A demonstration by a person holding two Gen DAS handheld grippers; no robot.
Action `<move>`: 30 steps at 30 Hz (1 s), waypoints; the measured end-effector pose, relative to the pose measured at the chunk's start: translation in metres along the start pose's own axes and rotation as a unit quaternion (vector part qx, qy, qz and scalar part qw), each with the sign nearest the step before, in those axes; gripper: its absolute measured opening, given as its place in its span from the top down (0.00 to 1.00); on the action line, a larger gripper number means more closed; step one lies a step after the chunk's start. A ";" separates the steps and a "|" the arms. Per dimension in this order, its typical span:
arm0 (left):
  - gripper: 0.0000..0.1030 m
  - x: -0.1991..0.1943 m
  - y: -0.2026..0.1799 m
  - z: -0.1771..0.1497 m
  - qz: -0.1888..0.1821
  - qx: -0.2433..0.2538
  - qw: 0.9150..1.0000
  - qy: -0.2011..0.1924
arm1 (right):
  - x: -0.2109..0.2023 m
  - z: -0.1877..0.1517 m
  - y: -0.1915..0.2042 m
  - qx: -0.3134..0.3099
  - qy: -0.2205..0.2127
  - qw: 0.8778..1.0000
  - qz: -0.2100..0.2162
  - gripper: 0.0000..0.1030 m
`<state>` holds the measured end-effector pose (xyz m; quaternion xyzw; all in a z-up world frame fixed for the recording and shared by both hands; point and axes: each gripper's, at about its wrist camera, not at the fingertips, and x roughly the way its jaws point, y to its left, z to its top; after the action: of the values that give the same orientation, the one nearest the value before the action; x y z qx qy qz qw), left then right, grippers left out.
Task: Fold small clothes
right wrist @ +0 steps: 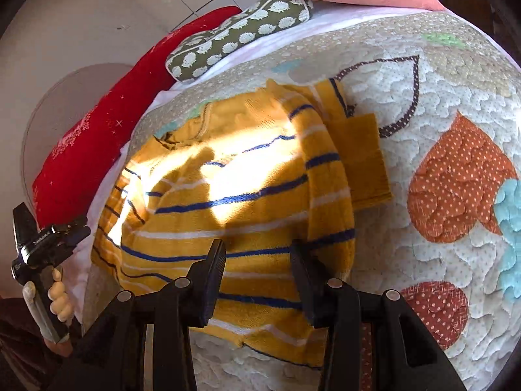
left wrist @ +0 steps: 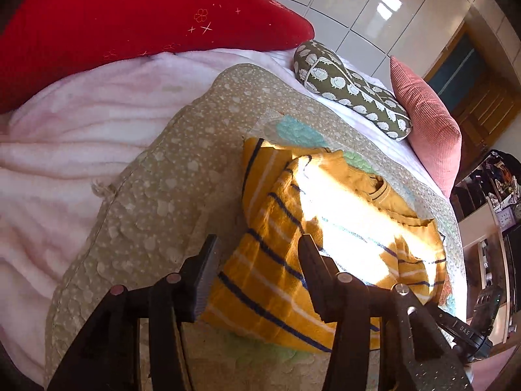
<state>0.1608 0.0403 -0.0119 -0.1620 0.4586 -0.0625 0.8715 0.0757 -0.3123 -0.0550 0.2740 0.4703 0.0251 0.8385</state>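
Sweater [right wrist: 228,195]: yellow striped knit, flat on quilt [right wrist: 439,104], sleeves folded inward.
Handling: likely soft, light, limp; grasp hem corners.
Left gripper [left wrist: 257,267]: jaws apart, empty.
Right gripper [right wrist: 257,267]: jaws apart, empty.

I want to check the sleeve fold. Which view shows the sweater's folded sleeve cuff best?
The right wrist view: the sweater and its plain yellow cuff lie fully visible on the quilt. The left wrist view shows sun-glared sweater, cuff hidden.

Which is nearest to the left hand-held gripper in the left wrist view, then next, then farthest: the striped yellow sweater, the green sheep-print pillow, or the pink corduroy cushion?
1. Striped yellow sweater, right at the left hand-held gripper.
2. Green sheep-print pillow, beyond it, up the bed.
3. Pink corduroy cushion, behind the pillow, far right.
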 end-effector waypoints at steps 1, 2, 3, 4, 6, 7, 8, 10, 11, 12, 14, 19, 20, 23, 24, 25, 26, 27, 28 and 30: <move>0.52 -0.001 0.001 -0.004 0.004 -0.002 1.000 -0.009 | -0.002 -0.004 -0.004 0.013 -0.004 1.000 0.005 0.58; 0.51 -0.004 0.002 -0.006 0.011 -0.001 1.000 -0.021 | -0.008 -0.005 -0.004 0.023 -0.014 1.000 0.009 0.57; 0.51 -0.007 0.004 -0.008 0.023 0.000 0.999 -0.038 | -0.015 -0.005 0.002 0.024 -0.021 0.999 0.007 0.57; 0.48 -0.010 0.006 -0.009 0.037 0.002 0.998 -0.057 | -0.022 -0.003 0.011 0.014 -0.028 1.000 0.003 0.57; 0.42 -0.017 0.013 -0.012 0.060 0.004 0.994 -0.096 | -0.029 0.002 0.035 -0.017 -0.036 0.999 -0.009 0.57; 0.40 -0.021 0.020 -0.014 0.070 -0.002 0.991 -0.114 | -0.030 0.006 0.048 -0.030 -0.036 0.999 -0.013 0.57; 0.39 -0.024 0.028 -0.014 0.074 -0.010 0.989 -0.130 | -0.027 0.009 0.061 -0.041 -0.035 0.998 -0.014 0.57; 0.39 -0.027 0.047 -0.016 0.074 -0.026 0.986 -0.145 | -0.014 0.018 0.090 -0.060 -0.029 0.998 -0.014 0.57; 0.39 -0.026 0.057 -0.014 0.065 -0.032 0.987 -0.144 | -0.005 0.021 0.104 -0.070 -0.023 0.997 -0.013 0.57; 0.39 -0.025 0.066 -0.011 0.055 -0.038 0.988 -0.136 | 0.008 0.026 0.120 -0.078 -0.017 0.997 -0.012 0.57; 0.39 -0.024 0.084 -0.004 0.031 -0.053 0.990 -0.123 | 0.038 0.035 0.149 -0.093 -0.003 0.996 -0.010 0.57; 0.39 -0.018 0.113 0.002 -0.002 -0.081 0.991 -0.102 | 0.128 0.068 0.205 -0.078 0.039 0.996 0.010 0.57; 0.39 -0.015 0.115 0.001 -0.007 -0.082 0.992 -0.093 | 0.145 0.073 0.216 -0.079 0.044 0.996 0.001 0.57; 0.39 -0.007 0.116 0.000 -0.001 -0.077 0.994 -0.073 | 0.193 0.084 0.236 -0.071 0.085 0.994 -0.006 0.57; 0.39 -0.005 0.115 0.000 0.003 -0.074 0.995 -0.069 | 0.203 0.086 0.243 -0.071 0.091 0.993 -0.009 0.57; 0.39 -0.004 0.114 0.000 0.009 -0.072 0.995 -0.067 | 0.209 0.087 0.251 -0.080 0.094 0.992 -0.014 0.54; 0.39 -0.003 0.113 0.000 0.015 -0.070 0.995 -0.066 | 0.213 0.087 0.258 -0.091 0.095 0.991 -0.017 0.48; 0.39 -0.003 0.112 0.000 0.022 -0.069 0.995 -0.066 | 0.215 0.085 0.265 -0.102 0.096 0.990 -0.016 0.45; 0.39 -0.002 0.111 0.000 0.029 -0.065 0.995 -0.067 | 0.216 0.084 0.269 -0.112 0.098 0.989 -0.017 0.42; 0.39 -0.003 0.107 -0.001 0.043 -0.056 0.995 -0.071 | 0.218 0.080 0.273 -0.128 0.102 0.986 -0.025 0.42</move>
<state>0.1534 0.1417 -0.0465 -0.1947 0.4047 0.0131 0.8934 0.3196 -0.0496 -0.0591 0.1487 0.5527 0.0917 0.8149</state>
